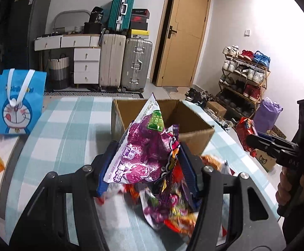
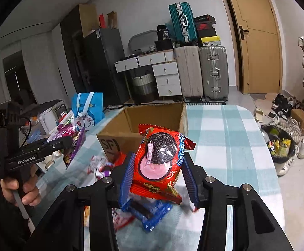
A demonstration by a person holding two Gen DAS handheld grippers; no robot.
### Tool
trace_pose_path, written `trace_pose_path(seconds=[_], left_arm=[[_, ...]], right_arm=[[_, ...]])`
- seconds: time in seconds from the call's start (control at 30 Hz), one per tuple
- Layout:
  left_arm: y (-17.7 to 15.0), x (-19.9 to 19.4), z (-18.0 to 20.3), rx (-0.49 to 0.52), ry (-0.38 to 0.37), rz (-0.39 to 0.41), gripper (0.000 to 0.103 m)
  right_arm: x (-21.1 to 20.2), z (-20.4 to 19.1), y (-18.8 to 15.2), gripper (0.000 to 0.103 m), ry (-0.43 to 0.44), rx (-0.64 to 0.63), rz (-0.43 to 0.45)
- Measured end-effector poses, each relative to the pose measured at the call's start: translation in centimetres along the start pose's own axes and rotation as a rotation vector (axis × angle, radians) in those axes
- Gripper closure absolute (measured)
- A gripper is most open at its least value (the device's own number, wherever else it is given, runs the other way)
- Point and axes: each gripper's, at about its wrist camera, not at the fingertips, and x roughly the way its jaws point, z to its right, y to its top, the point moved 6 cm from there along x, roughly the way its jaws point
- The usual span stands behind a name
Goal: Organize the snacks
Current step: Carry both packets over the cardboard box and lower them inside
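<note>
My left gripper [image 1: 146, 156] is shut on a purple grape candy bag [image 1: 143, 146] and holds it above the table, just in front of the open cardboard box [image 1: 195, 136]. My right gripper [image 2: 158, 167] is shut on a red Oreo packet [image 2: 159, 159], lifted in front of the same box [image 2: 114, 140]. Loose snack packets [image 1: 172, 215] lie on the checked tablecloth under the left gripper, and a blue packet [image 2: 152, 215] lies under the right one. The left gripper with its purple bag also shows in the right wrist view [image 2: 68, 144], and the right gripper shows in the left wrist view [image 1: 254, 141].
A blue Doraemon gift bag [image 1: 17, 102] stands at the table's left. The checked table [image 2: 225, 138] extends right of the box. Suitcases [image 1: 124, 62], drawers and a door stand behind. A shoe rack [image 1: 244, 77] and a bin [image 2: 281, 146] are on the floor to the right.
</note>
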Motion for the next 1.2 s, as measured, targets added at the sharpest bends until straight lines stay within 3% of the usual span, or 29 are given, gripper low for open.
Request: trace_pose_path(seconds=[0.6,1.2], left_arm=[[5.2,8.7,1.2,0.017,0.029,-0.020,0.048],[4.7,15.6,1.5,0.077,0.058,-0.057,0.048]], right_arm=[[5.9,0.7,4.8,0.058,0.016,0.046,-0.010],[13.1,1.0,6.1,0.058,0.031,0.007,-0.062]])
